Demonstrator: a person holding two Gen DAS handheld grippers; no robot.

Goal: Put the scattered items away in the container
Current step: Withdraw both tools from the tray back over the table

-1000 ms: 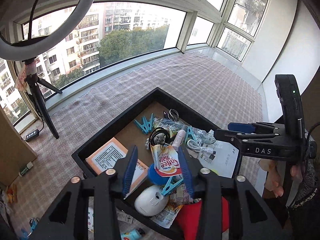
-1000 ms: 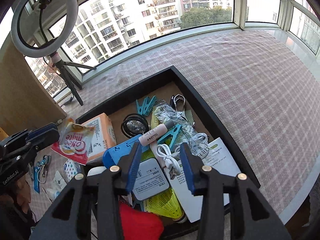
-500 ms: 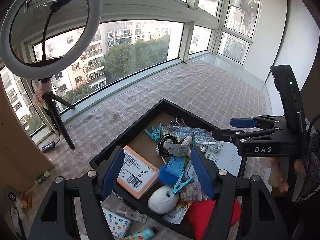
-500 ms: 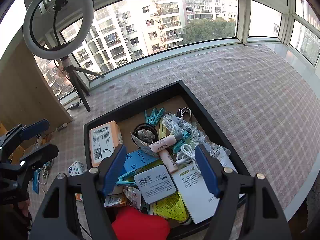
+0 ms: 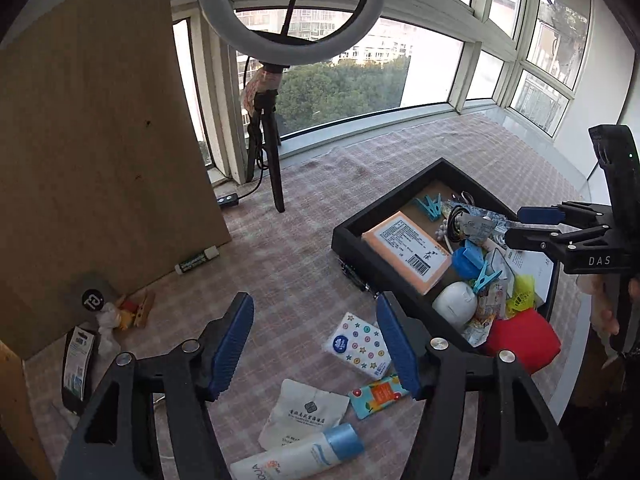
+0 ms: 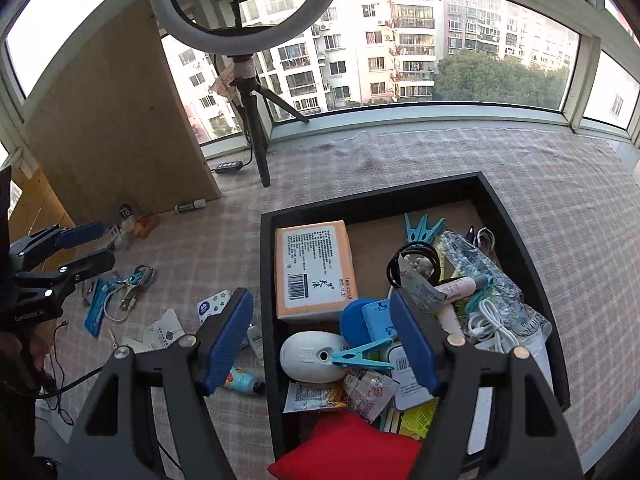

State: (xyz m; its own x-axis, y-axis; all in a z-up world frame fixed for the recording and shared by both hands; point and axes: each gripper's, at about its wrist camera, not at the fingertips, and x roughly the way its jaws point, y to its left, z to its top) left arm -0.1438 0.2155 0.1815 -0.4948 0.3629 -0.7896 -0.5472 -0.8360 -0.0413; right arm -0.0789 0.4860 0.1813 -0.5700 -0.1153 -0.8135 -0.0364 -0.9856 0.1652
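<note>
**Two views, one cluttered tray**

From the left wrist: left gripper [image 5: 316,340] over checked cloth [image 5: 280,264], jaws apart and closing, nothing between the pads. Below it, loose items unseen or half-hidden from the other side: star-patterned tissue pack [image 5: 357,345], white sachet [image 5: 304,414], orange-print tube [image 5: 378,394], white bottle with blue cap [image 5: 298,456]. Further left, against the wooden board [image 5: 92,152], a dark packet [image 5: 78,364] and a small green tube [image 5: 197,258]. Black tray [image 5: 348,240] to the right, seen edge-on, orange box [image 5: 412,258] on top.

From the right wrist: right gripper [image 6: 322,340] above the tray's near left corner, jaws wide, holding nothing. Tray [image 6: 266,280] visible from above, showing contents the left view crowds together: orange box [image 6: 316,268], white rounded device [image 6: 310,356], blue clothes peg [image 6: 362,354], white cable [image 6: 490,326], red cushion [image 6: 348,446] at the near edge. Only here: blue packet with clip [image 6: 116,292] lying on the cloth, near the left gripper [image 6: 86,246].
</note>
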